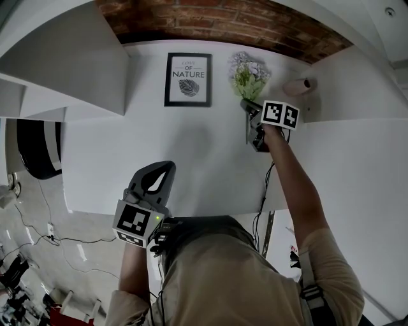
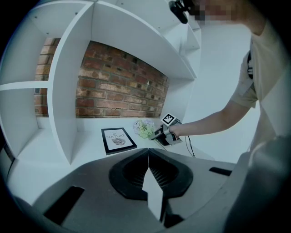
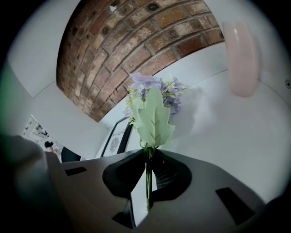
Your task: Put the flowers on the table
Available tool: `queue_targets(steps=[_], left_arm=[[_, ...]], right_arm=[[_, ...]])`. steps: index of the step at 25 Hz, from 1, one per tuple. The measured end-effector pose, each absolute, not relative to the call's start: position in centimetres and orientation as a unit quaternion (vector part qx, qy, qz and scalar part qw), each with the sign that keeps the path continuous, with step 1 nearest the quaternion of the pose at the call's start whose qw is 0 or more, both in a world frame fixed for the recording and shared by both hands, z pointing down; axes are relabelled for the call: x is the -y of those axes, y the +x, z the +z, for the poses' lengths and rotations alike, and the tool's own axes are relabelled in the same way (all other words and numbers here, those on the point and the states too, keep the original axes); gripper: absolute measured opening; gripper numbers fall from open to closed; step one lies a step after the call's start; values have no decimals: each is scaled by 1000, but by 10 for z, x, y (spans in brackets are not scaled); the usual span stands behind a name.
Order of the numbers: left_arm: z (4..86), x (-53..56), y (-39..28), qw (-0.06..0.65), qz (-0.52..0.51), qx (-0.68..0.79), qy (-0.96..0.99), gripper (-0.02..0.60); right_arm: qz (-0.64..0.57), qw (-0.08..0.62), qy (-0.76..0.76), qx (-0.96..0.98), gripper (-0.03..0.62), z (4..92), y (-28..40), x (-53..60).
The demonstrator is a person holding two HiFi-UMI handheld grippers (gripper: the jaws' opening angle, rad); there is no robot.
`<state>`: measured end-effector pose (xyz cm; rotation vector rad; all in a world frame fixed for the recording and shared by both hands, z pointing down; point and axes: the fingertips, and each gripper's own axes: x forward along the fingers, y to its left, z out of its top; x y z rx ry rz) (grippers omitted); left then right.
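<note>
In the head view, two tools are counted, the left tool (image 1: 166,167) and the right tool (image 1: 247,107). One bunch of pale purple artificial flowers with green leaves (image 1: 245,75), one black-framed print (image 1: 188,79) and one pale pink cylinder (image 1: 299,86) are seen over the white tabletop (image 1: 159,153).

In the left gripper view, the left tool is seen closed, with nothing between its jaws.

In the right gripper view, the right tool is seen clamped on the green stems (image 3: 147,175), and the bunch projects just beyond its tips.

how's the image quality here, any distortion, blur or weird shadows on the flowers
Head view: fisheye bows the brick wall; light even. Left gripper view: dark corners, shelves curved, mosaic patch at top. Right gripper view: flowers sharp with a soft shadow to their right, pink cylinder looks soft.
</note>
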<state>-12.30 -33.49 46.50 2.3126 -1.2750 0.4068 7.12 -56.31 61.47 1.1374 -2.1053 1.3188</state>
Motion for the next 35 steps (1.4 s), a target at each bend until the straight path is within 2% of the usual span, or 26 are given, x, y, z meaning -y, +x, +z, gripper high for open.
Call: queue_targets(steps=[13,20,24,31,35], left_arm=[[471,332,-125,227,164,467,839,11],[474,330,-124,231,159,471,836,11],[476,328,-120,233,159,466,838,11],[476,328,-115,233,160,463,840,11],[475,328,-114,233,159,463,840,11]], right_arm=[[452,228,413,757,46,622,65,575],[450,218,395,770,50,620,58,576],[451,219,362,786,121,616,52,571],[463,197,333,797,135,606,49,569],[459,178,320,810,194,599,43,564]])
